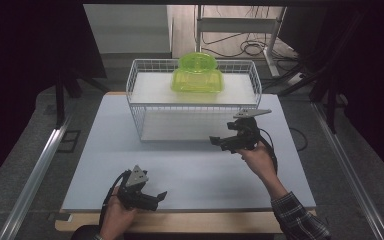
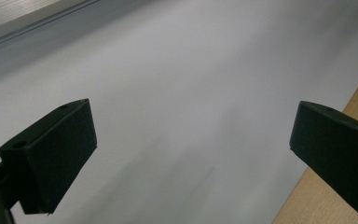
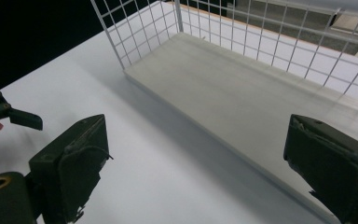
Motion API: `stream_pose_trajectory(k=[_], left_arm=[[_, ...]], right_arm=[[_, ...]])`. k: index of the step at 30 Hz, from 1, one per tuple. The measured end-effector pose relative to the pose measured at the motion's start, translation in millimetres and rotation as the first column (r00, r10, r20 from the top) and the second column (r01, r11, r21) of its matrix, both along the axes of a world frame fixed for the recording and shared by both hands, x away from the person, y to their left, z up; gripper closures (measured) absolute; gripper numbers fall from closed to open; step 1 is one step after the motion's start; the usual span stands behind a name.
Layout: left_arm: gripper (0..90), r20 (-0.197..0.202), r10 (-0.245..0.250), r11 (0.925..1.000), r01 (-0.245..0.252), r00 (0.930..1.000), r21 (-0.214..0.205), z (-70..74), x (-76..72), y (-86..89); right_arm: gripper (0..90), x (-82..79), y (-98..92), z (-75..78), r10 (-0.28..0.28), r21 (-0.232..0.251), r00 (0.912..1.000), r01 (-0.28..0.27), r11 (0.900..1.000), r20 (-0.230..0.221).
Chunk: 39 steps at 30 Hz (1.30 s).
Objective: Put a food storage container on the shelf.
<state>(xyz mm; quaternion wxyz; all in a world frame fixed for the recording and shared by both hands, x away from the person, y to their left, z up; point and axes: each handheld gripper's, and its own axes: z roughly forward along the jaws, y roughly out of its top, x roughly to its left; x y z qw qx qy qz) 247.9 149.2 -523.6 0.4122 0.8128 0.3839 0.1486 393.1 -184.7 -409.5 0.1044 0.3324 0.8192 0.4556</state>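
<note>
A white wire rack (image 1: 130, 85) stands at the back middle of the table, with an upper shelf and a pale lower board (image 1: 180, 131). On the upper shelf rests a translucent green plastic container (image 1: 197, 76). My right gripper (image 1: 219, 143) hovers just before the rack's front right, open, with nothing between its jaws. The right gripper view looks past that gripper (image 3: 196, 140) onto the lower board (image 3: 242, 98) and the wire wall (image 3: 135, 32). My left gripper (image 1: 159, 199) is low near the table's front edge, open and empty. In the left gripper view it (image 2: 191, 135) spans bare tabletop.
The pale grey tabletop (image 1: 190, 170) has a wooden front edge (image 1: 180, 222), also seen beside the left jaw (image 2: 354, 102). Metal rails run along the floor on both sides (image 1: 40, 160). Cables and a table frame lie behind the rack (image 1: 250, 45).
</note>
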Motion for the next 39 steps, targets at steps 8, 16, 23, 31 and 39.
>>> stream_pose_trajectory(k=[8, 16, 23, 31, 39], left_arm=[[0.4, -0.003, -0.003, 1.0, 0.003, 1.0, 0.0, 0.0, -0.2, -0.4], [0.4, 0.002, -0.004, 1.0, 0.004, 1.0, 0.004, -0.3, -0.2, -0.6], [0.4, 0.011, -0.008, 0.9999, 0.008, 0.9999, 0.007, -0.4, -0.5, -0.4], [0.4, 0.011, -0.01, 0.9999, 0.01, 0.9999, 0.007, -0.2, -0.5, 0.4], [0.4, 0.012, -0.011, 0.9999, 0.01, 0.9999, 0.013, -0.7, -0.4, -0.1]], right_arm=[[6.8, -4.3, -4.4, -16.7, -0.011, -0.034, 0.9999, 0.011, 0.9994, 0.002], [6.8, -11.9, -9.1, -30.6, -0.02, -0.044, 0.9998, 0.02, 0.9988, 0.005], [6.8, -18.4, -14.8, -40.8, -0.023, -0.065, 0.9997, 0.023, 0.9976, 0.0], [6.7, -26.5, -23.0, -47.4, -0.035, -0.071, 0.9994, 0.034, 0.9969, -0.003], [6.4, -34.6, -31.9, -51.5, -0.047, -0.07, 0.9989, 0.046, 0.9965, -0.009]])
